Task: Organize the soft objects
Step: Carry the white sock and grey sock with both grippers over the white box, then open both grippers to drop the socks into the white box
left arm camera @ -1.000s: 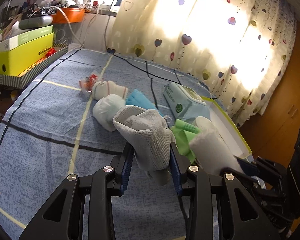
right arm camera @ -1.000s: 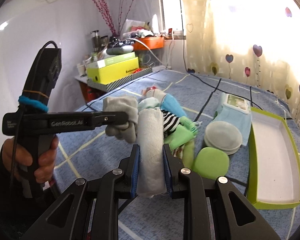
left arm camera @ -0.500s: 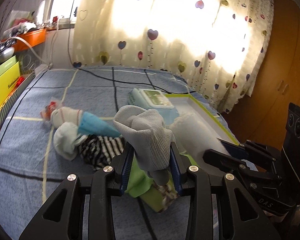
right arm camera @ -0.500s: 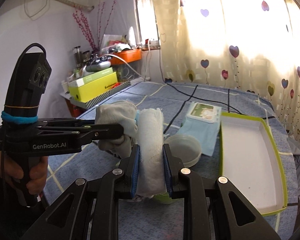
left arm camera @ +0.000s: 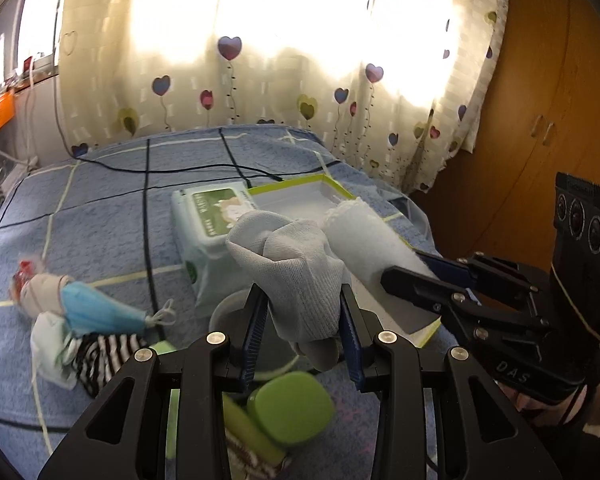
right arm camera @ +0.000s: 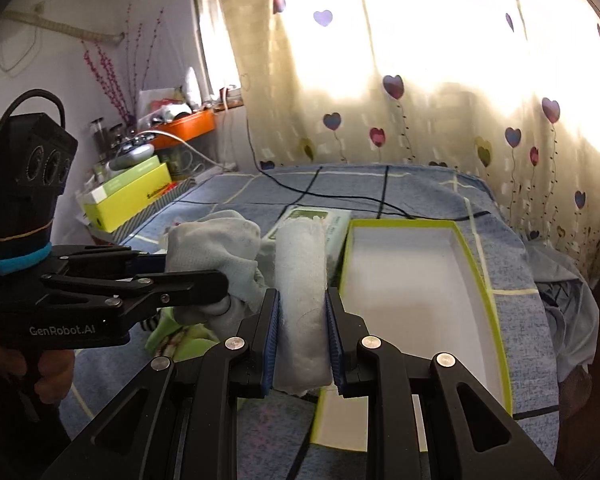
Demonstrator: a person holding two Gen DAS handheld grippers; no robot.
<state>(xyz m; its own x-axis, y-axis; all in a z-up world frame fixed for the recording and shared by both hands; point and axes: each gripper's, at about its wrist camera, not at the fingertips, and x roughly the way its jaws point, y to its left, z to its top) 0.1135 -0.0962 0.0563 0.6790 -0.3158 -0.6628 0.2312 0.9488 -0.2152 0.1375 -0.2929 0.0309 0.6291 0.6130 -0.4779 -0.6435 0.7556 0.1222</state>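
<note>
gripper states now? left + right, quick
Left gripper: closed on the grey sock.
Right gripper: closed on the rolled white towel, beside the empty green-rimmed box.

Blue bed (left arm camera: 100, 216), green-rimmed box (right arm camera: 496, 316), wipes (left arm camera: 204, 220)

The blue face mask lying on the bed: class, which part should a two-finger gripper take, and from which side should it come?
Probably grip the blue face mask across its folded pleated body, coming from above. It lies flat and long on the bedspread, so its narrow width fits between the fingers. Avoid its thin ear loop and the striped sock touching it.
</note>
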